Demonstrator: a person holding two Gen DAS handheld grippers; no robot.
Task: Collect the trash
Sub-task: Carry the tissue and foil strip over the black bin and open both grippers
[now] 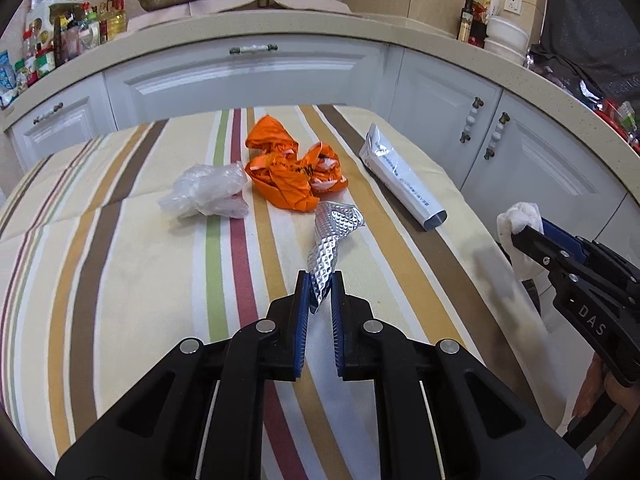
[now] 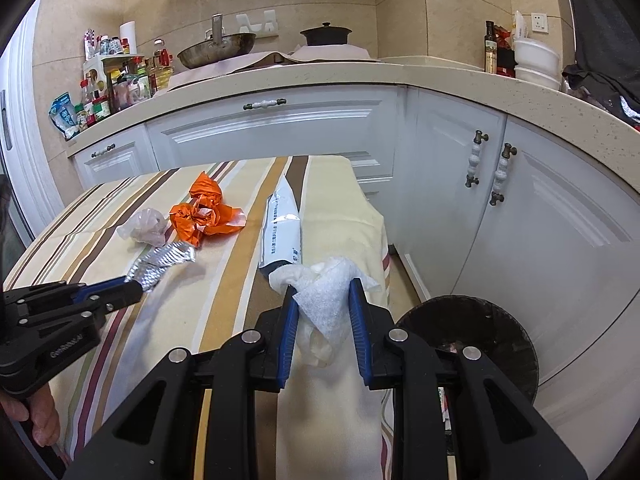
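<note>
Both grippers are holding trash above the striped surface (image 1: pixel 120 280)

The left gripper (image 1: pixel 320 292) is pinching the near end of a crinkled silver foil strip (image 1: pixel 334 236), whose far end is lying on the cloth. The right gripper (image 2: pixel 325 304) is clamping a crumpled white tissue (image 2: pixel 326 292) at the surface's right edge, near a dark round bin (image 2: pixel 480 332) on the floor. An orange wrapper (image 1: pixel 288 168), clear plastic wad (image 1: pixel 208 196) and white tube box (image 1: pixel 400 180) are lying further back

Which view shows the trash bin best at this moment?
The right wrist view: the dark round trash bin sits on the floor beside the table, just right of the right gripper holding white foam wrap. The left wrist view does not show it.
</note>
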